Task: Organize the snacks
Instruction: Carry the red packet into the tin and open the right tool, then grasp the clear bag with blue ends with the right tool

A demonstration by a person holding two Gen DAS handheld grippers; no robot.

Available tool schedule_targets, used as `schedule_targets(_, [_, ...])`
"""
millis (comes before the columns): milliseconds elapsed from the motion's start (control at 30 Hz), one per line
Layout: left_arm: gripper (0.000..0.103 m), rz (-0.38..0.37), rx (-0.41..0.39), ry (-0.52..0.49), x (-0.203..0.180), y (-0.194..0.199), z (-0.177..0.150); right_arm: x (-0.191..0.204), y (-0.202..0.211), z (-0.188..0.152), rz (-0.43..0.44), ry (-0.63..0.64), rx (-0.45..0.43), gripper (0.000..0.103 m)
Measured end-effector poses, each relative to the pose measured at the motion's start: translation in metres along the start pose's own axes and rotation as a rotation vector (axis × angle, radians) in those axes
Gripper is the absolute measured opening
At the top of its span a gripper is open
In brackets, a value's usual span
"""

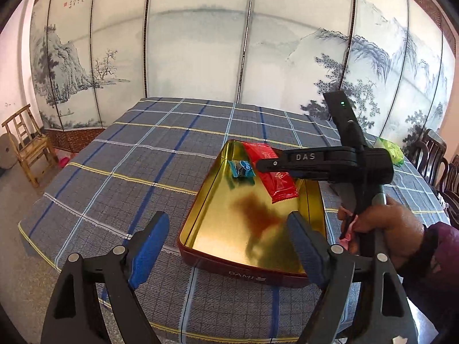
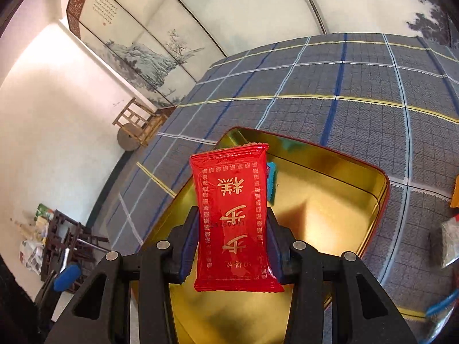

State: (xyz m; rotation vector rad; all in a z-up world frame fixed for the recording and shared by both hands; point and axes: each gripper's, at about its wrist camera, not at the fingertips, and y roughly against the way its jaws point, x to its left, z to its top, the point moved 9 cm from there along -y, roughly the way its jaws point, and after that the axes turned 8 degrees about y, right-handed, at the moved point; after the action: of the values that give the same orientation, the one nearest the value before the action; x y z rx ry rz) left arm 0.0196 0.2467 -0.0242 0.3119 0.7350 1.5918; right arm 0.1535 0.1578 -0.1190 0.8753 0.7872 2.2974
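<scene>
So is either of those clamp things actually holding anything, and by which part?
The right hand-held gripper pinches the red snack packet across its lower half, by its long side edges. The left hand-held gripper holds nothing.

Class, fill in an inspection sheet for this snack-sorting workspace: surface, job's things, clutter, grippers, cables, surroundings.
Surface: table under a blue-grey plaid cloth.
Job's things: open gold-lined tin holding a blue-wrapped candy; red snack packet held above the tin.
Clutter: green packet and other wrappers at the table's right edge.
Grippers: left gripper open, empty; right gripper shut on the red snack packet.
Cables: nothing seen.
Surroundings: painted landscape screen, wooden chair.
</scene>
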Motion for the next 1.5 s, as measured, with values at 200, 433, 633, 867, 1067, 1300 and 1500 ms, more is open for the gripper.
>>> schedule_targets(200, [0.081, -0.024, 0.038, 0.027, -0.001, -0.008, -0.007, -0.006, -0.014, 0.01, -0.044, 0.007, 0.0, 0.046])
schedule_targets(433, [0.085, -0.041, 0.05, 0.009, -0.01, -0.008, -0.01, 0.004, 0.039, 0.002, -0.041, 0.052, -0.12, 0.059])
schedule_targets(633, [0.087, -0.118, 0.058, -0.013, -0.035, -0.007, -0.011, -0.046, 0.117, -0.074, -0.273, 0.113, -0.096, 0.059])
schedule_targets(867, [0.089, -0.145, 0.088, -0.079, -0.066, -0.012, -0.023, -0.11, 0.142, -0.116, -0.35, 0.022, -0.039, 0.057])
schedule_targets(1067, [0.089, -0.144, 0.11, -0.073, -0.07, -0.019, -0.026, -0.123, 0.13, -0.112, -0.365, 0.027, -0.016, 0.055])
schedule_targets(1300, [0.089, -0.143, 0.121, -0.113, -0.086, -0.021, -0.029, -0.132, 0.117, -0.105, -0.421, 0.062, 0.03, 0.024])
schedule_targets(1500, [0.089, -0.244, 0.193, -0.183, -0.133, -0.023, -0.039, -0.125, 0.177, -0.137, -0.363, -0.013, -0.084, 0.024])
